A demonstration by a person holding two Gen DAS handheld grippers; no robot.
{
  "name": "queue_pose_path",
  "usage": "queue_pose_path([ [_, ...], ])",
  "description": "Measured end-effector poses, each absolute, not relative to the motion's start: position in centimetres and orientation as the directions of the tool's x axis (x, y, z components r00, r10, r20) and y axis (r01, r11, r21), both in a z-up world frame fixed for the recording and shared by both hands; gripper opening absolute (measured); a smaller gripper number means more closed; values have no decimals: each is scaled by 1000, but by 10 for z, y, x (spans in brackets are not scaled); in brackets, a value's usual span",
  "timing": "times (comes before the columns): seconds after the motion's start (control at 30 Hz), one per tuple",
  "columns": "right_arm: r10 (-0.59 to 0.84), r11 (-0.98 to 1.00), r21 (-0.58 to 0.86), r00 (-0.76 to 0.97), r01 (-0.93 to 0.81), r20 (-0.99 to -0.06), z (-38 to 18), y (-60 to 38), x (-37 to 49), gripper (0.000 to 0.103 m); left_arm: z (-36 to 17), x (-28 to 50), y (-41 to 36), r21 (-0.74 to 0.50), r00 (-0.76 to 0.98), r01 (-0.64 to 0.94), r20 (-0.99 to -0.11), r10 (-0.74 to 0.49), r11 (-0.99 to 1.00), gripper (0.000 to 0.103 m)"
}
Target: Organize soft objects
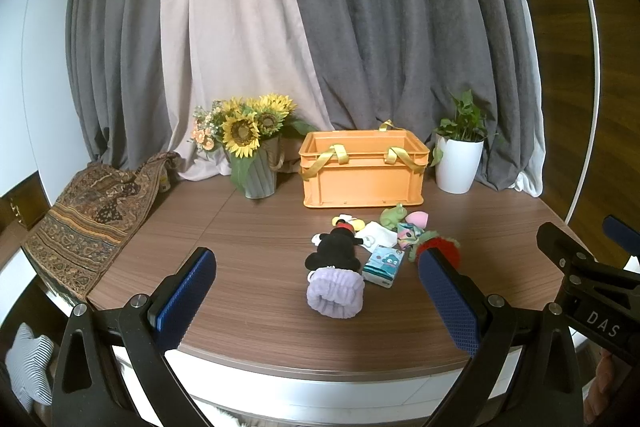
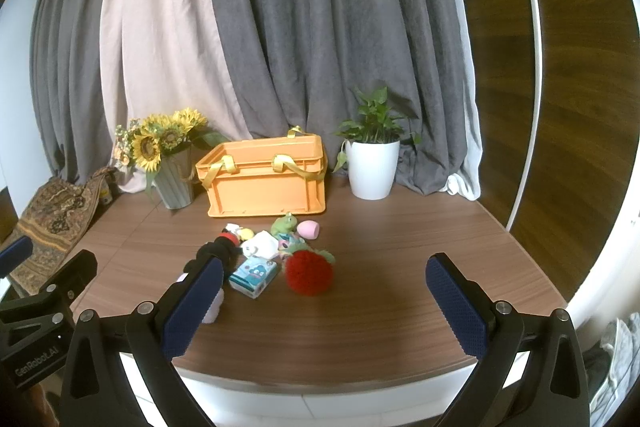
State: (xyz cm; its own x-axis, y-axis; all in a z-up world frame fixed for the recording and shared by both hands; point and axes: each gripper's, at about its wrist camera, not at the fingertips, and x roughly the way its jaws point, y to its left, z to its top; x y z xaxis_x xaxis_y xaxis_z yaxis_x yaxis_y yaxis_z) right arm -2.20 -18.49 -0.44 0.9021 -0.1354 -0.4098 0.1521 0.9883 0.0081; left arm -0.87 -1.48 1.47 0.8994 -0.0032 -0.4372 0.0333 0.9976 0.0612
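Note:
A heap of soft things lies mid-table: a lilac scrunchy band (image 1: 335, 291), a black mouse plush (image 1: 334, 249), a blue tissue pack (image 1: 380, 265) (image 2: 255, 275), a red pompom strawberry (image 2: 309, 271) (image 1: 442, 251), a green frog (image 1: 391, 215) (image 2: 284, 223), a pink sponge (image 2: 309, 229) and a white cloth (image 1: 378, 233). Behind them stands an orange crate (image 1: 362, 167) (image 2: 264, 177) with yellow straps. My left gripper (image 1: 318, 291) is open, low near the table's front edge, facing the lilac band. My right gripper (image 2: 324, 293) is open too, just short of the strawberry.
A sunflower vase (image 1: 256, 155) stands left of the crate, and a white potted plant (image 1: 458, 155) (image 2: 372, 163) to its right. A patterned cloth (image 1: 90, 215) hangs over the table's left edge. Curtains close the back. Bare wood lies at the front right.

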Motion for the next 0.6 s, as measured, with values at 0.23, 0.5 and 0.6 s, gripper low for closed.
queue_pose_path([
  [0.23,-137,988,7,901,153,-411,-5,-184,-21,103,14,-9,-15,60,899,35,-437,-5,998,103],
  [0.5,-137,988,8,902,154,-410,-6,-184,-20,103,13,-10,-15,61,900,34,-437,-4,998,103],
  [0.6,-136,988,7,901,152,-412,-6,-184,-20,103,13,-10,-15,60,899,34,-438,-5,998,103],
])
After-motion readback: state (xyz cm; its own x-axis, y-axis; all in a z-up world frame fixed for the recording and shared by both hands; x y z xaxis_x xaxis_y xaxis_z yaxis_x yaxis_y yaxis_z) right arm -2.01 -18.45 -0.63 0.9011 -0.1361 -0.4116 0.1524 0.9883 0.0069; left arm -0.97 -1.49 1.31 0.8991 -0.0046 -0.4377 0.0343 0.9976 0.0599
